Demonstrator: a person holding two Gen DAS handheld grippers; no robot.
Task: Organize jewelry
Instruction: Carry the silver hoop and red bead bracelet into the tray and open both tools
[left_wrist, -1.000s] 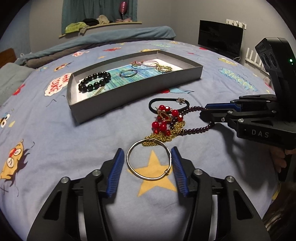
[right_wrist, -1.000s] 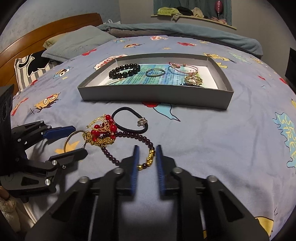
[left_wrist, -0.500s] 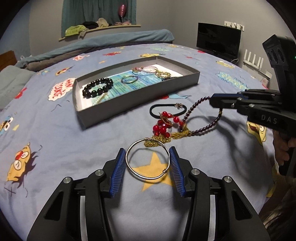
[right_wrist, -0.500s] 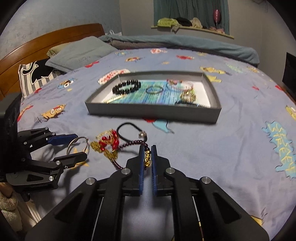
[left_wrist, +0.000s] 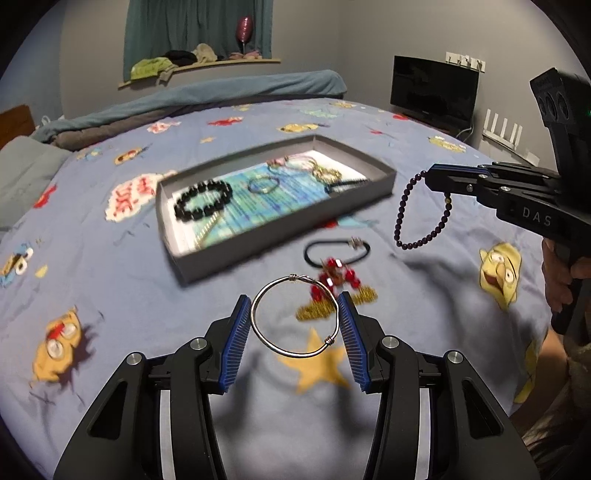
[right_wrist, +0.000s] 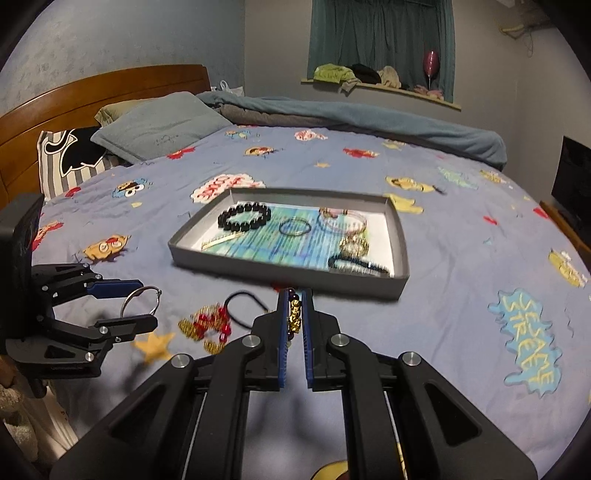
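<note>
My left gripper (left_wrist: 294, 308) is shut on a silver bangle (left_wrist: 294, 353) and holds it above the bed; it also shows in the right wrist view (right_wrist: 140, 301). My right gripper (right_wrist: 294, 301) is shut on a dark purple bead bracelet (left_wrist: 421, 242) by its gold charm (right_wrist: 294, 319); the bracelet hangs in the air right of the grey tray (left_wrist: 280, 229). The tray (right_wrist: 288, 267) holds a black bead bracelet (right_wrist: 244, 216), a thin ring bangle (right_wrist: 294, 227) and several other pieces. A black cord bracelet (left_wrist: 336, 251) and a red bead and gold chain tangle (left_wrist: 334, 291) lie on the blue bedspread.
Pillows (right_wrist: 155, 125) and a wooden headboard (right_wrist: 103, 85) are at the far left of the right wrist view. A dark screen (left_wrist: 434, 90) stands beyond the bed's right edge. A rolled blanket (left_wrist: 207, 99) lies along the far side.
Both grippers rose from the bedspread. The left lifted the silver bangle clear of it. The right lifted the purple bead bracelet free of the tangle and toward the tray.
</note>
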